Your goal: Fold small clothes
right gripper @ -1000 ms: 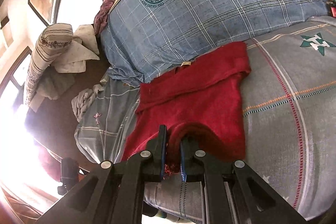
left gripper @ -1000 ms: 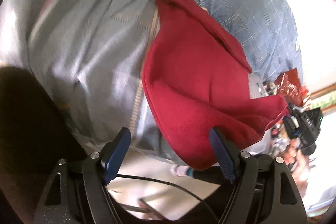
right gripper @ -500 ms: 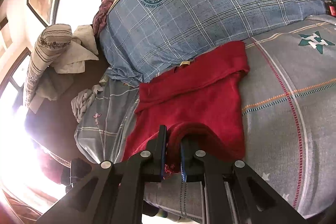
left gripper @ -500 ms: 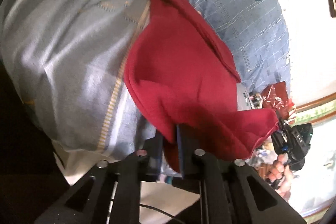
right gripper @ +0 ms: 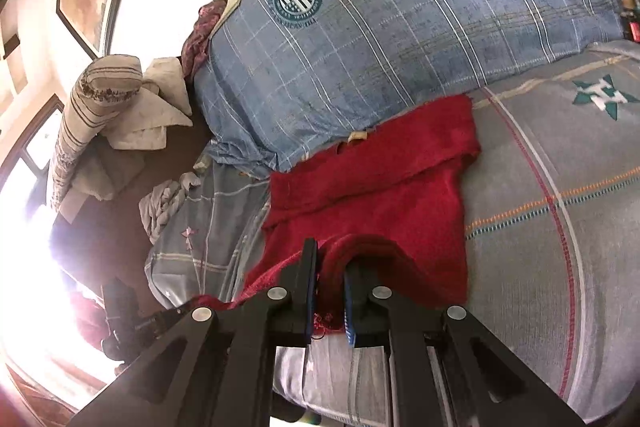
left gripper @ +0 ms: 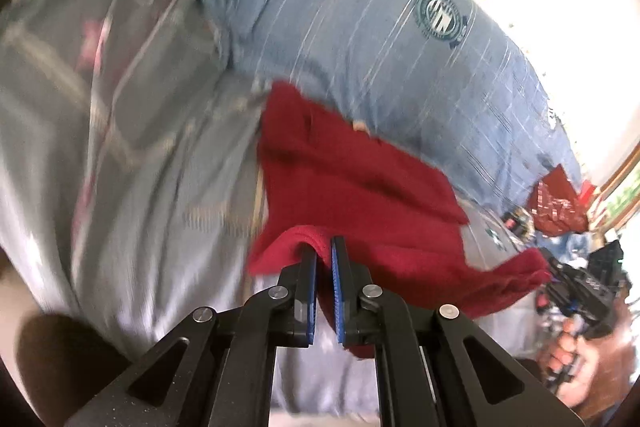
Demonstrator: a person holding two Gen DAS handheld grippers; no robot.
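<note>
Both grippers pinch the near hem of the red top (right gripper: 384,195) so it can fold toward the pillow (right gripper: 400,7). Left gripper (left gripper: 324,263) fingers clamped on cloth; right gripper (right gripper: 330,279) likewise, at the other corner

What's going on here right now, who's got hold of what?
A person is folding a small red garment on a bed with a grey patterned sheet. Both handheld grippers are pinched onto its near edge: the left gripper is clamped on one corner, and the right gripper is clamped on the other. The far end of the garment lies against a blue checked pillow. The near edge is raised off the sheet; no fold is laid yet.
</note>
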